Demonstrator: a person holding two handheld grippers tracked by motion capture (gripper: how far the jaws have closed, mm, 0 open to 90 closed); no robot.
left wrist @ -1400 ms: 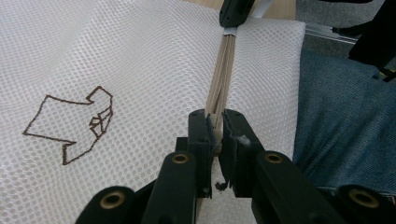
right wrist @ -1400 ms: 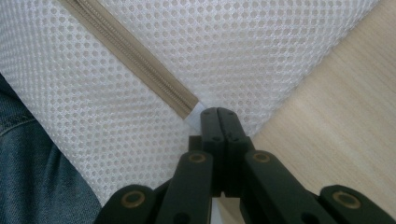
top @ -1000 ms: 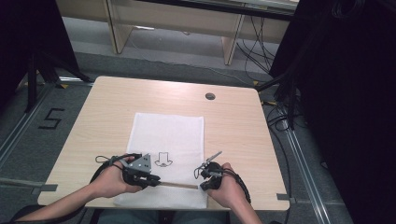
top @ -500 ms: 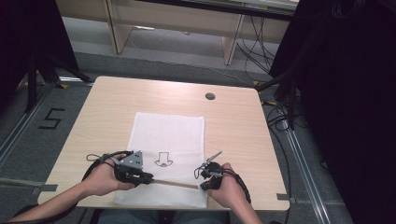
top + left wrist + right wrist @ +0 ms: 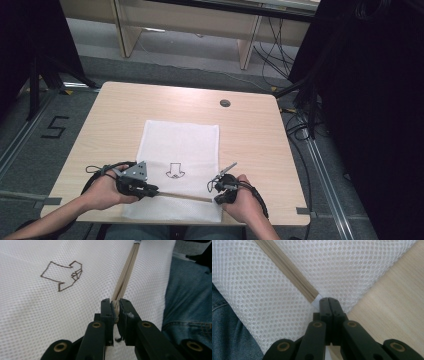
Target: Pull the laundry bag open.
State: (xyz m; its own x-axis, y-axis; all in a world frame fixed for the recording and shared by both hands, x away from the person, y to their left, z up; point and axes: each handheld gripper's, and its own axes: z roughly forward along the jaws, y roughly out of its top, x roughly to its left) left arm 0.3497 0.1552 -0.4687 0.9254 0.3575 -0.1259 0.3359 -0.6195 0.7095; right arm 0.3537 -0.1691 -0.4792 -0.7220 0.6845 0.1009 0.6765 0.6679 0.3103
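Black two-jaw left gripper (image 5: 115,308), brass-coloured pivot screws, grey three-cornered top plate, black looping cable; blue denim jeans (image 5: 190,297).

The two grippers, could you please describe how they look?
Both grippers, left and right, are black, each with two flat black jaws on arms pinned by brass-coloured rivets. The left one carries a grey three-cornered plate on top. Black cables loop from them. The forearms are bare of sleeves.
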